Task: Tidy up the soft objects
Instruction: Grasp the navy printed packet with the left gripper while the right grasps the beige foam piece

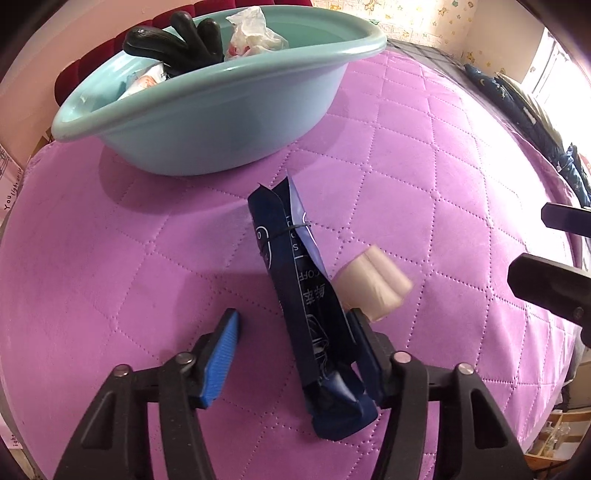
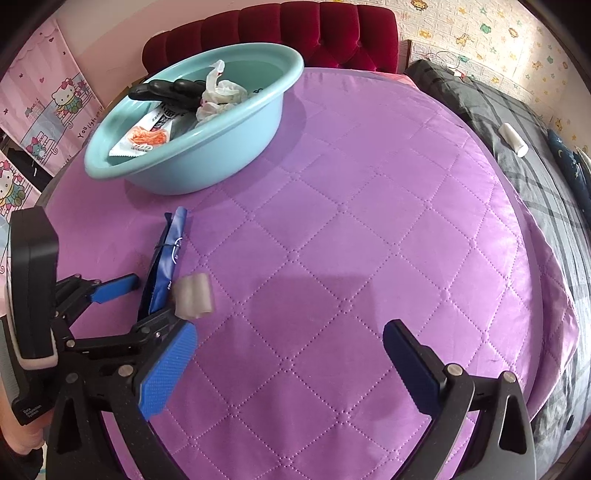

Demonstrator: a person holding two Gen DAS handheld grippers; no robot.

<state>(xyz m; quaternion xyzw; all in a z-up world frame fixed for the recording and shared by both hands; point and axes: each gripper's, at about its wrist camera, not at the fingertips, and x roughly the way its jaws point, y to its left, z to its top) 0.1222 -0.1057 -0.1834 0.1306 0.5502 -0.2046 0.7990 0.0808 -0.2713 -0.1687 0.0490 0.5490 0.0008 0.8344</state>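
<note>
Blue-padded fingers of the left gripper point(image 1: 291, 339) stand partly apart, straddling a dark navy sachet point(image 1: 314, 325). The sachet leans against the right-hand finger point(image 1: 364, 347), while the left-hand pad point(image 1: 219, 358) is clear of it, so nothing is pinched. A pale, soft roll point(image 1: 373, 284) lies just past that right finger, touching the sachet's edge. Beyond the fingertips sits a teal basin point(image 1: 207, 122) holding a black glove point(image 1: 173, 40) and crumpled plastic point(image 1: 251, 33). The right gripper point(image 2: 291, 362) has its fingers spread wide over bare purple quilted surface point(image 2: 351, 240), holding nothing.
</note>
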